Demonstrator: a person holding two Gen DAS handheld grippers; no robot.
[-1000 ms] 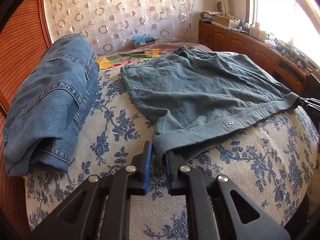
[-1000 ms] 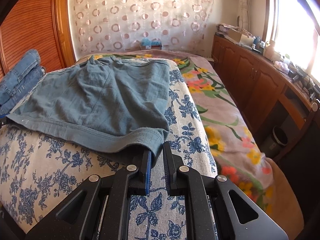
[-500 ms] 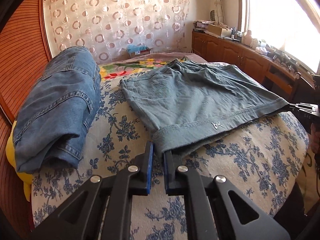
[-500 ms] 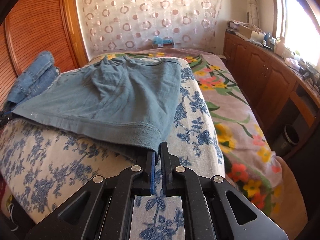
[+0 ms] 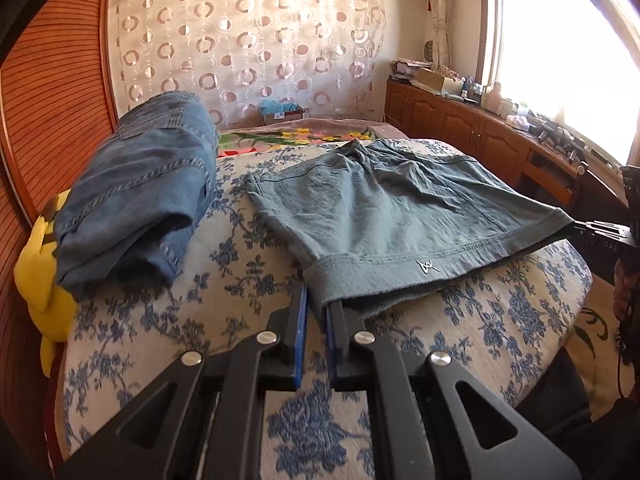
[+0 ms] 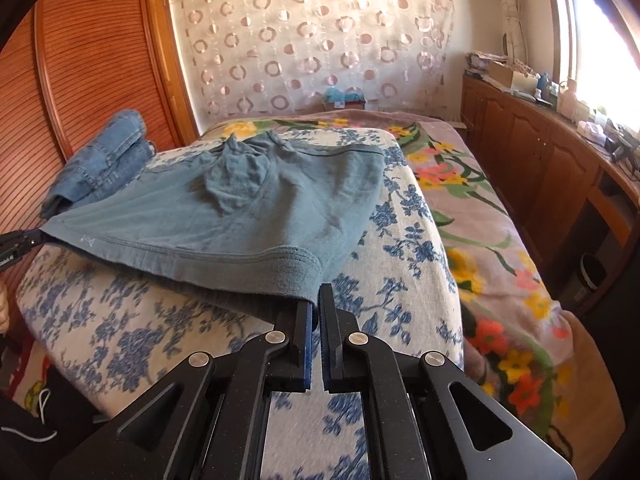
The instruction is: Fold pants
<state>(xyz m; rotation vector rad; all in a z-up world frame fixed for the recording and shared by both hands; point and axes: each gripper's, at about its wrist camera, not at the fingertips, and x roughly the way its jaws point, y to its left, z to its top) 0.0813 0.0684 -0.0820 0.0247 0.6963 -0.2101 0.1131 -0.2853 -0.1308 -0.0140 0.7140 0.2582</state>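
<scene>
Grey-blue shorts (image 5: 400,216) lie spread on the blue-flowered bed cover (image 5: 240,272), waistband toward me, lifted off the bed along that edge. My left gripper (image 5: 317,308) is shut on the waistband's left corner. My right gripper (image 6: 314,304) is shut on the waistband's right corner (image 6: 296,276). The shorts (image 6: 256,208) stretch taut between the two grippers. The right gripper shows at the right edge of the left wrist view (image 5: 600,232); the left gripper shows at the left edge of the right wrist view (image 6: 16,244).
Folded blue jeans (image 5: 140,184) lie on the bed to the left of the shorts, over a yellow soft toy (image 5: 40,264). A wooden slatted wall (image 5: 48,120) runs on the left. Wooden cabinets (image 6: 540,152) stand along the window on the right. A flowered blanket (image 6: 480,216) covers the bed's right side.
Both grippers have risen and pulled back with the waistband, lifting that edge off the bed and drawing the shorts taut toward me.
</scene>
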